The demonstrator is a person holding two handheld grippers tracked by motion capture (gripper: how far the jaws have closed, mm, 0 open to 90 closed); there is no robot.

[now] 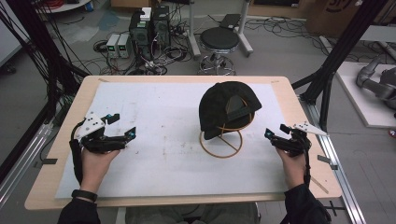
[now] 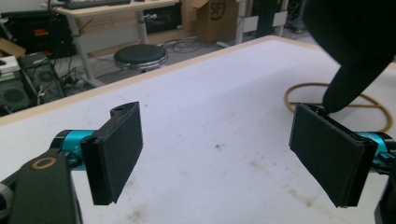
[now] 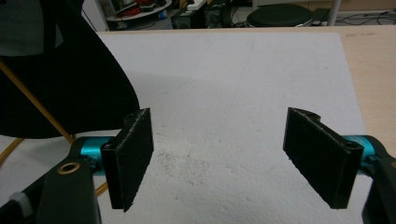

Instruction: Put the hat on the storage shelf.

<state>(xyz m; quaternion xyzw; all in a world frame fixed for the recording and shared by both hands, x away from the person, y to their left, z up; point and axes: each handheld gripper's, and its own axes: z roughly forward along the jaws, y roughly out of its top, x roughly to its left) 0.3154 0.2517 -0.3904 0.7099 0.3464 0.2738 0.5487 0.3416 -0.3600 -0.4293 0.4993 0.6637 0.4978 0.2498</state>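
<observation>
Black cap (image 1: 229,108) sits on its gold wire stand (image 1: 221,143); left claw (image 1: 122,126) and right claw (image 1: 275,131) gape wide, holding nothing.

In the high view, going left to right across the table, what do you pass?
Left gripper, open and empty → black cap on its gold wire stand → right gripper, open and empty.

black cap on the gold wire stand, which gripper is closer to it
Right. The right gripper sits just beside the black cap on its gold wire stand, jaws open; the left gripper is farther off across the white mat.
</observation>
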